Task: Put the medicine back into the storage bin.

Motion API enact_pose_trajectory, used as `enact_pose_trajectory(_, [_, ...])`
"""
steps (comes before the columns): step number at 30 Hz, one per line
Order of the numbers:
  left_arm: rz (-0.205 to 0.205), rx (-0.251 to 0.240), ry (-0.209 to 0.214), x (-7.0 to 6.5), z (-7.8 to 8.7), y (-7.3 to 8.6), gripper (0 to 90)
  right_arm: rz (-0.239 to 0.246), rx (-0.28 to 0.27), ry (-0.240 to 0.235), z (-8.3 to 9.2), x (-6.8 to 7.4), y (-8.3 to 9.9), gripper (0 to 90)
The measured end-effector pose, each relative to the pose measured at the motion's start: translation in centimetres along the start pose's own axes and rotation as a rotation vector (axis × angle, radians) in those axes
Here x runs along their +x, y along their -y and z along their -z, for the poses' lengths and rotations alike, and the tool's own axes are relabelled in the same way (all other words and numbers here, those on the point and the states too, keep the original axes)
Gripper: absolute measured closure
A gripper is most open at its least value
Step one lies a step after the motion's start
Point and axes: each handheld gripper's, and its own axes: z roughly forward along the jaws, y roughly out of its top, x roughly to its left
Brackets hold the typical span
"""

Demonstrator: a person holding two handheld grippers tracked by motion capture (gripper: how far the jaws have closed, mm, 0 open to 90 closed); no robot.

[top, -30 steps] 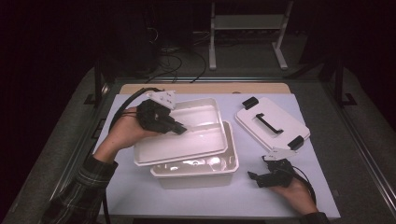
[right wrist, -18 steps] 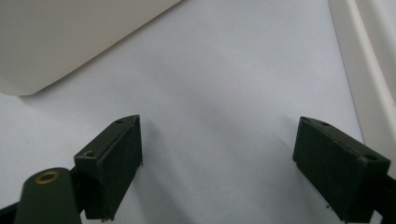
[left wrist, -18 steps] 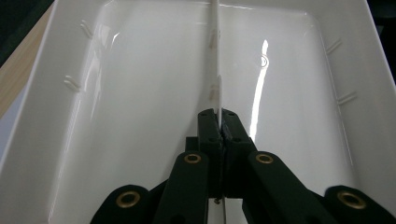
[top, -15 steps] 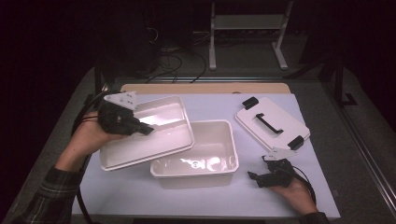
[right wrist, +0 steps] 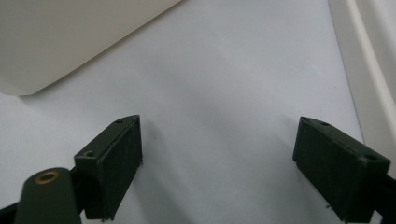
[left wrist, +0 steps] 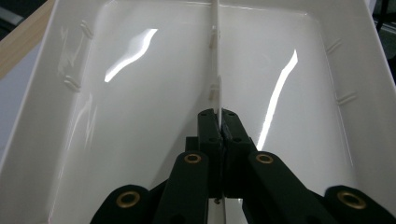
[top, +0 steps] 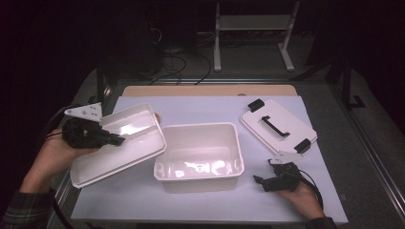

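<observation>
Leftward went the tray [top: 119, 145] (divider clamped by left gripper [top: 114, 140]).

White shallow tray [top: 126, 145] with thin wall down its middle, shiny, empty. My left tongs [left wrist: 219, 122] pinch that middle wall tight. Tray tilted, off counter, at left, its corner just beside deep white tub [top: 199, 169]. Tub open, empty, sits mid counter.

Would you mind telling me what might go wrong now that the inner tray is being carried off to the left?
The left tongs pinch only the thin centre divider of the inner tray, so the tilted tray might twist or slip free. Its low corner hangs past the table's left edge, so setting it down there could drop it. Its right corner sits close to the white bin and may knock it.
</observation>
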Motion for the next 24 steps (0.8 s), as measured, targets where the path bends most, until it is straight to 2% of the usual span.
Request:
enact_pose_trajectory(1, [0.018,-0.004,-0.009,0.2,0.4,0.8,88.7,0.0,0.0,0.0,0.0,0.0,0.0,14.9])
enact_pose_trajectory(2, [0.018,-0.004,-0.009,0.2,0.4,0.8,88.7,0.0,0.0,0.0,0.0,0.0,0.0,14.9])
enact_pose_trajectory(5, [0.045,-0.003,-0.031,0.4,1.0,2.2,88.7,0.0,0.0,0.0,0.0,0.0,0.0,15.0])
enact_pose_trajectory(6, [0.063,-0.006,-0.042,0.6,1.2,3.0,88.7,0.001,0.0,0.0,0.0,0.0,0.0,14.9])
enact_pose_trajectory(7, [0.063,-0.006,-0.042,0.6,1.2,3.0,88.7,0.001,0.0,0.0,0.0,0.0,0.0,14.9])
enact_pose_trajectory(10, [0.087,0.015,-0.055,0.7,0.7,4.6,88.7,0.0,0.0,0.0,0.0,0.0,0.0,14.9])
enact_pose_trajectory(11, [0.087,0.015,-0.055,0.7,0.7,4.6,88.7,0.0,0.0,0.0,0.0,0.0,0.0,14.9])
enact_pose_trajectory(15, [0.111,0.017,-0.066,1.1,-0.3,6.0,88.7,0.0,0.0,0.0,0.0,0.0,0.0,14.9])
enact_pose_trajectory(16, [0.117,0.024,-0.065,1.2,-1.0,6.6,88.7,0.001,0.0,0.0,0.0,0.0,0.0,14.9])
enact_pose_trajectory(17, [0.117,0.024,-0.065,1.2,-1.0,6.6,88.7,0.001,0.0,0.0,0.0,0.0,0.0,14.9])
enact_pose_trajectory(19, [0.124,0.033,-0.067,1.5,-2.2,7.1,88.7,0.0,0.0,0.0,0.0,0.0,0.0,14.9])
enact_pose_trajectory(23, [0.128,0.042,-0.066,1.7,-3.4,7.5,88.7,0.0,0.0,0.0,0.0,0.0,0.0,14.9])
enact_pose_trajectory(24, [0.132,0.051,-0.063,1.8,-4.2,7.8,88.6,0.0,0.0,0.0,0.0,0.0,0.0,14.9])
